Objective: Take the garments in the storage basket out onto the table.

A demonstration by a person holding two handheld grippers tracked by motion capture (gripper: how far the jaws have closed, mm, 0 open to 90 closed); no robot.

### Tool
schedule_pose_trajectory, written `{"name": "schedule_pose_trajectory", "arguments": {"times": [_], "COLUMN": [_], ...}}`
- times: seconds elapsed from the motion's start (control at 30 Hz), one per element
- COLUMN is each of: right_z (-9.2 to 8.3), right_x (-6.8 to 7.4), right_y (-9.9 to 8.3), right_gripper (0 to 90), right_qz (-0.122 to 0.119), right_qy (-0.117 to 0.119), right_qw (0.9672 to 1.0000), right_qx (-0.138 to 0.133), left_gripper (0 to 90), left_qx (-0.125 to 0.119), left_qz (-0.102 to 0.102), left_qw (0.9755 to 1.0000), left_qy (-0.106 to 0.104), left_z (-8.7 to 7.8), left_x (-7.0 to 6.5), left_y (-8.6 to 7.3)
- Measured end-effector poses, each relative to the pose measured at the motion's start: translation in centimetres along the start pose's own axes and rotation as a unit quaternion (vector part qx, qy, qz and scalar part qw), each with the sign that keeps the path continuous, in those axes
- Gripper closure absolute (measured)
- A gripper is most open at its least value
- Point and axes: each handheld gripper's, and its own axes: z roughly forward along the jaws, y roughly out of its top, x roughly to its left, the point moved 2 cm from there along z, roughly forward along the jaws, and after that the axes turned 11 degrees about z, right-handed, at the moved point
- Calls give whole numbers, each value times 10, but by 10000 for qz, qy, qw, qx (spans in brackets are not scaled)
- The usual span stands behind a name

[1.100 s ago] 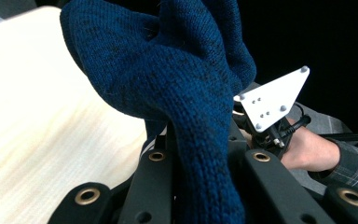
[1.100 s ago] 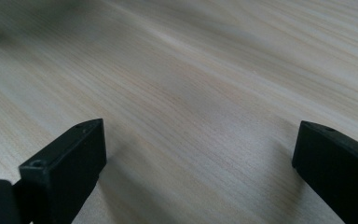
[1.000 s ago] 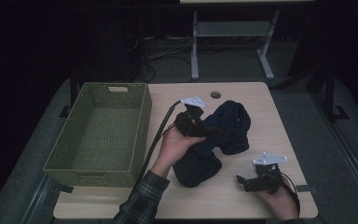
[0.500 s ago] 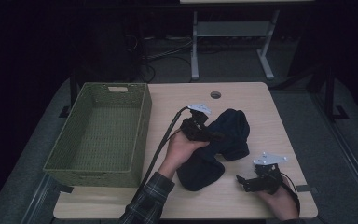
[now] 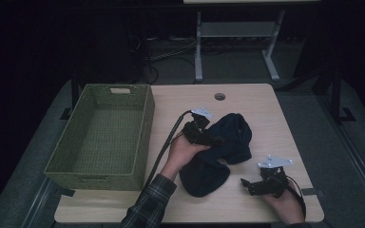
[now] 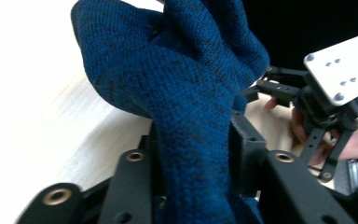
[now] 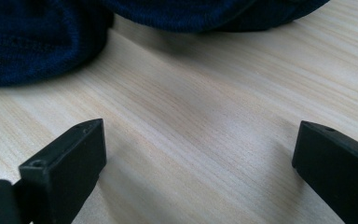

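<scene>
Two hand-held tools beside a dark blue knitted garment (image 5: pixel 218 147) on a worktop (image 5: pixel 247 102).
The left tool (image 5: pixel 214 140), jaws just opening, had knit between them; the right tool (image 5: pixel 247 185) gaped empty.

Plaid sleeve (image 5: pixel 148 206), black fingers (image 7: pixel 65 161), grey three-cornered plates, black trailing cable (image 5: pixel 164 145).

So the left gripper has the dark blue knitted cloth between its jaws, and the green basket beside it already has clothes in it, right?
Not quite. The high view shows the green basket empty. The rest holds: in the left gripper view, the dark blue knitted cloth sits between the jaws of the left gripper, which have just been opening.
</scene>
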Motion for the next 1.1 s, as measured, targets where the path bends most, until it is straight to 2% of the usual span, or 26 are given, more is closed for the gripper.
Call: {"name": "schedule_pose_trajectory", "arguments": {"times": [0.27, 0.5, 0.7, 0.97, 1.1], "right_z": [0, 0, 0, 0, 0], "right_x": [0, 0, 0, 0, 0], "right_y": [0, 0, 0, 0, 0], "right_gripper": [24, 24, 24, 24, 24], "right_qz": [0, 7, 11, 9, 8], "right_qy": [0, 1, 0, 1, 0], "right_qw": [10000, 10000, 10000, 10000, 10000], "right_qx": [1, 5, 6, 6, 5], "left_gripper": [370, 213, 150, 139, 135], "left_qx": [348, 552, 726, 843, 928], "left_qz": [182, 200, 24, -322, -422], "left_qw": [9985, 9953, 9922, 9897, 9885], "left_qy": [393, 766, 1008, 1113, 1119], "left_z": [-6, -15, -22, -18, -17], "left_x": [4, 11, 21, 35, 42], "left_y": [-3, -11, -23, -47, -57]}}
